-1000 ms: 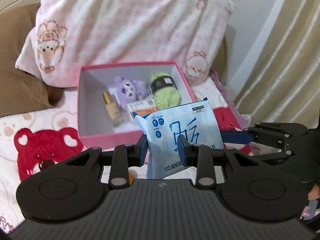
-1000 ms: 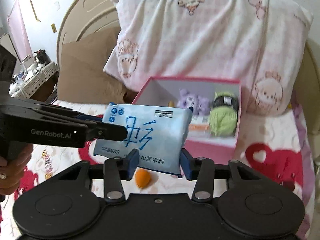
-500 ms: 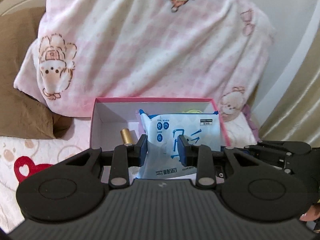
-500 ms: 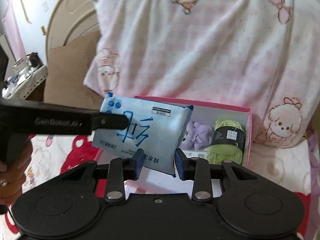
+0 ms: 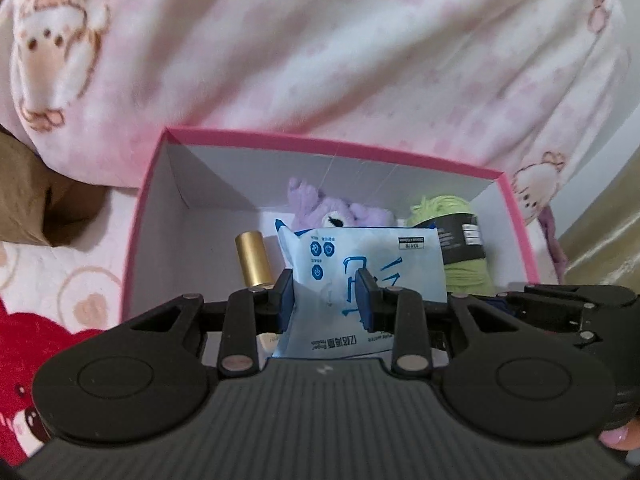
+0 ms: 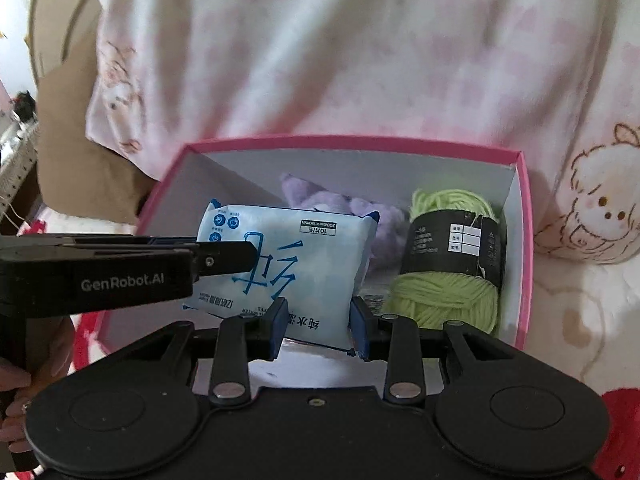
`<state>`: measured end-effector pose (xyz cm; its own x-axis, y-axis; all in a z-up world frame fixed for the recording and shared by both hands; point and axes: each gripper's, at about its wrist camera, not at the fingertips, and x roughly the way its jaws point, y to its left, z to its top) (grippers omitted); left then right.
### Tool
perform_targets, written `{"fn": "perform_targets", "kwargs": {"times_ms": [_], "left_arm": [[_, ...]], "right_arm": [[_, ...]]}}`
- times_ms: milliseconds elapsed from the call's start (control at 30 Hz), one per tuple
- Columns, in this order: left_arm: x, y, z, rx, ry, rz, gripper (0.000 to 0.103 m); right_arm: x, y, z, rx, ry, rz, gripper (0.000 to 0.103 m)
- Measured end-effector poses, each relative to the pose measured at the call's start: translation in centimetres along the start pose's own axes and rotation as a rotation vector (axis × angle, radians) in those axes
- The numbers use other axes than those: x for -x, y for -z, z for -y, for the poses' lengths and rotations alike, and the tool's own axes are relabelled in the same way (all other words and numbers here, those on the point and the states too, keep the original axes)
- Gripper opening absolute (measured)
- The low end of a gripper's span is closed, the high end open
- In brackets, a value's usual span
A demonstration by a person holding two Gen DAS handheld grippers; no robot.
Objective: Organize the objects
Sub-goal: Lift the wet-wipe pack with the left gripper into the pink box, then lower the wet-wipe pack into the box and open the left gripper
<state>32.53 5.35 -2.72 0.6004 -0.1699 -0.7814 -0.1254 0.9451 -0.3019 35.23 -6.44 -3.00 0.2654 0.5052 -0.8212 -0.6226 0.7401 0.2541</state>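
A light blue wet-wipes pack (image 5: 384, 256) (image 6: 288, 256) is held over the open pink box (image 5: 344, 148) (image 6: 524, 240). My left gripper (image 5: 325, 300) is shut on its lower edge, and my right gripper (image 6: 318, 326) is shut on another edge; both hold it inside the box's mouth. The left gripper also shows in the right wrist view (image 6: 224, 258), coming in from the left. In the box lie a purple plush toy (image 5: 340, 212) (image 6: 384, 220), a green yarn ball with a black label (image 5: 460, 240) (image 6: 452, 264) and a gold-capped bottle (image 5: 253, 258).
A pink-and-white bear-print pillow (image 5: 320, 52) (image 6: 340, 52) leans right behind the box. A brown cushion (image 5: 28, 200) sits at the left. The bedspread has red bear and heart prints (image 5: 32, 340). A gold curtain (image 5: 600, 248) hangs at the right.
Both grippers have carried the wipes pack forward from in front of the box to over and into its opening. The box and pillow now fill the views.
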Motion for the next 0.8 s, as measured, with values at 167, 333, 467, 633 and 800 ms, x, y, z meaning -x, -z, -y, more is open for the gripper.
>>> {"fn": "perform_targets", "kwargs": {"times_ms": [167,333,467,633,800], "left_arm": [[-2.1,0.0,0.0,-0.005,0.0,-0.034,0.031],[-4.0,0.2,-0.1,0.015,-0.019,-0.041,0.033],[-4.6,0.3,0.7,-0.015,-0.047,-0.037,0.034],[-3.2,0.8,1.5,-0.06,-0.095,-0.041,0.049],[-0.4,1.8,2.3,-0.075,-0.05,-0.068,0.054]], "right_arm": [[-1.7,-0.2,0.0,0.008,0.083,-0.029,0.035],[-2.7,0.1,-1.0,0.063,0.161,-0.024,0.033],[-3.0,0.6,-0.3,0.047,0.169,0.008,0.033],[-0.3,1.4,-0.4,0.027,0.125,0.033,0.036],[4.5,3.4,0.0,0.006,0.063,0.097,0.04]]}}
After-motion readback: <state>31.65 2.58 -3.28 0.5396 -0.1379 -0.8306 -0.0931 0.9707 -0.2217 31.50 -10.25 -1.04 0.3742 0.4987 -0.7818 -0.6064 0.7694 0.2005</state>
